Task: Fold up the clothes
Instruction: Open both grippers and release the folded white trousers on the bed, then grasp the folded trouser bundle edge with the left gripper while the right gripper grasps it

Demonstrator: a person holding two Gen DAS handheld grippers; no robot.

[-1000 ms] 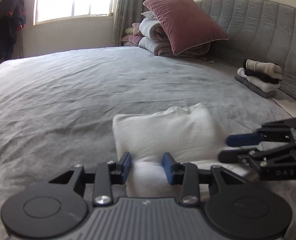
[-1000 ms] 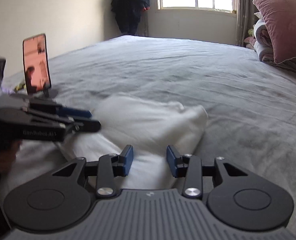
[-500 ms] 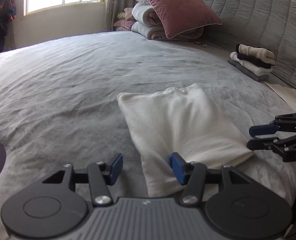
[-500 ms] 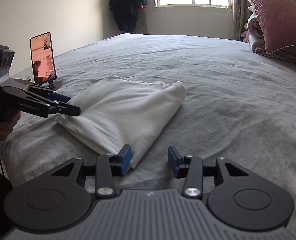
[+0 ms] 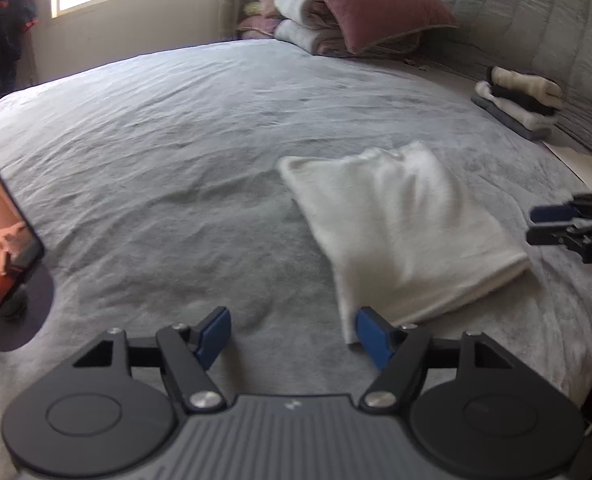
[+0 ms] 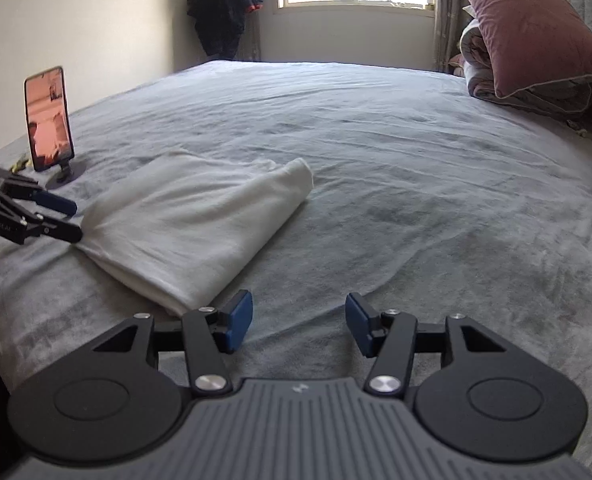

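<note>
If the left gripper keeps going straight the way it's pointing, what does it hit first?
Most likely the bare grey bedspread. The left gripper tilts down at the bed with open jaws and nothing between them. The folded white garment lies just right of that line, near the right-hand pad, so it might get brushed.

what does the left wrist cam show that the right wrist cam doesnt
Only the left wrist view shows the whole stack of folded clothes by the grey headboard; the right view catches just its edge. Only the right wrist view shows the whole phone on its stand; the left view clips it. Both show the folded white garment on the bed, the pink pillow, and both grippers, left and right, open and empty.
</note>
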